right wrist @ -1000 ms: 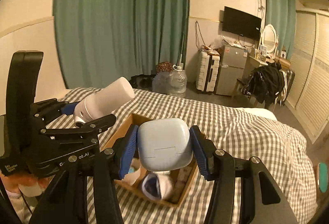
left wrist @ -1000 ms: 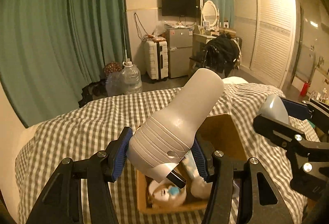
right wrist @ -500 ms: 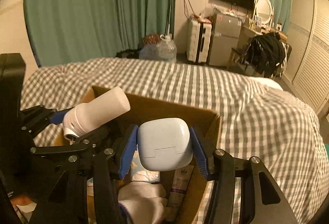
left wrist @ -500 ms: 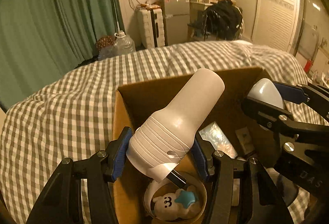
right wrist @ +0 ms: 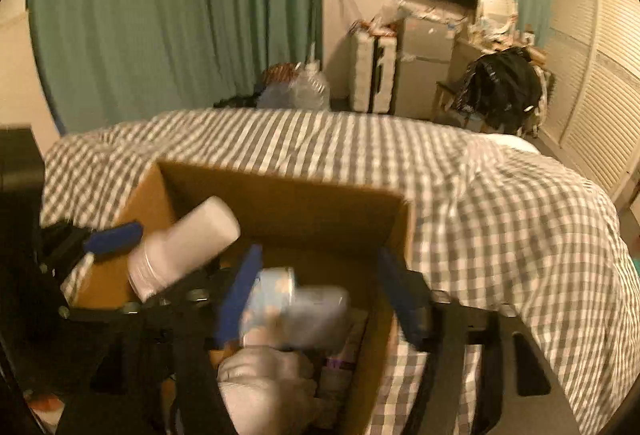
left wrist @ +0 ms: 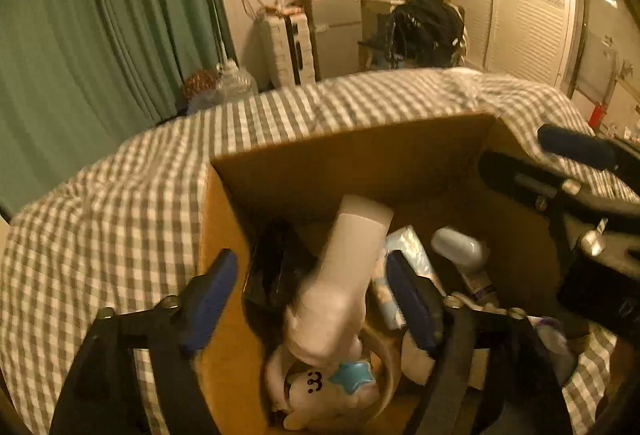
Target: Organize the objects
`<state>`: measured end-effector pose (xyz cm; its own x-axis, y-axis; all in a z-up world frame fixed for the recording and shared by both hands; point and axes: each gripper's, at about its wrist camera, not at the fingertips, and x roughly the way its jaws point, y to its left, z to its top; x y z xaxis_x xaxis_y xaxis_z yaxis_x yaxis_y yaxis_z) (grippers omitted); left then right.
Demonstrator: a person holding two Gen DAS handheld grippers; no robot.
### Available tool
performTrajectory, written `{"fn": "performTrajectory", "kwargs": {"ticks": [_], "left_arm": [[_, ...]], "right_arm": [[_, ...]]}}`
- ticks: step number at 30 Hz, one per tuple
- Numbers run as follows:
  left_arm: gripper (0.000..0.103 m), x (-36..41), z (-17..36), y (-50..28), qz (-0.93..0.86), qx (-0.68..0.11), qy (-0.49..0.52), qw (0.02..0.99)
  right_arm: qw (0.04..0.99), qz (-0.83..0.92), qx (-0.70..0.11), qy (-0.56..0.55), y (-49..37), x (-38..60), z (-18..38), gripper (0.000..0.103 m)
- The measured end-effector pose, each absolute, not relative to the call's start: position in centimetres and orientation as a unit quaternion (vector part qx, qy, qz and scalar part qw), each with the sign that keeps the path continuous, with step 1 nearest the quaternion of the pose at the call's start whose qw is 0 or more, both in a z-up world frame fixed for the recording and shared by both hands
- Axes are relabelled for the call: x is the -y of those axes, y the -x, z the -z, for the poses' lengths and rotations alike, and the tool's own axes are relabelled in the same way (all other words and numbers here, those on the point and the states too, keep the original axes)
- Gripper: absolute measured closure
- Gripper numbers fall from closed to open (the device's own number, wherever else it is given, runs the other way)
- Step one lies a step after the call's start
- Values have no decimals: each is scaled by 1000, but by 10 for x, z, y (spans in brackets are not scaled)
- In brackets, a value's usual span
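Note:
A brown cardboard box sits on the checked bed. My left gripper is open over it; the white bottle is blurred between the spread fingers, free of them, dropping into the box. It also shows in the right wrist view. My right gripper is open; the pale blue case lies blurred below its fingers inside the box. The case shows in the left wrist view too.
The box holds a white plush toy with a blue star, a patterned packet, a tube and white cloth. The checked bedspread surrounds the box. Green curtains, a suitcase and a fridge stand beyond the bed.
Both grippers have opened. The white bottle has left the left fingers and the pale blue case has left the right fingers; both are falling into the box. Both cameras moved closer to it.

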<state>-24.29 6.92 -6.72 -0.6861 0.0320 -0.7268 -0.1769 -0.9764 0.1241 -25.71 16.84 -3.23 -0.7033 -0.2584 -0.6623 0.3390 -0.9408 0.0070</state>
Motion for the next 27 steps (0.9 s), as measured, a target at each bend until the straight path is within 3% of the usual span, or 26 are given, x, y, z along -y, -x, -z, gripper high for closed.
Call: {"fn": "performTrajectory", "kwargs": {"ticks": [11, 13, 20, 27], "left_arm": [[13, -62, -30, 178, -945, -72, 314, 50], [7, -58, -57, 159, -953, -74, 289, 48], [3, -54, -133, 98, -973, -75, 214, 43], [0, -49, -160, 32, -985, -83, 146, 44]], "right_arm": [[150, 951, -25, -269, 194, -195, -56, 26], [149, 954, -21, -258, 179, -201, -73, 26], [138, 970, -26, -198, 108, -218, -147, 20], [131, 982, -19, -132, 44, -234, -191, 4]]}}
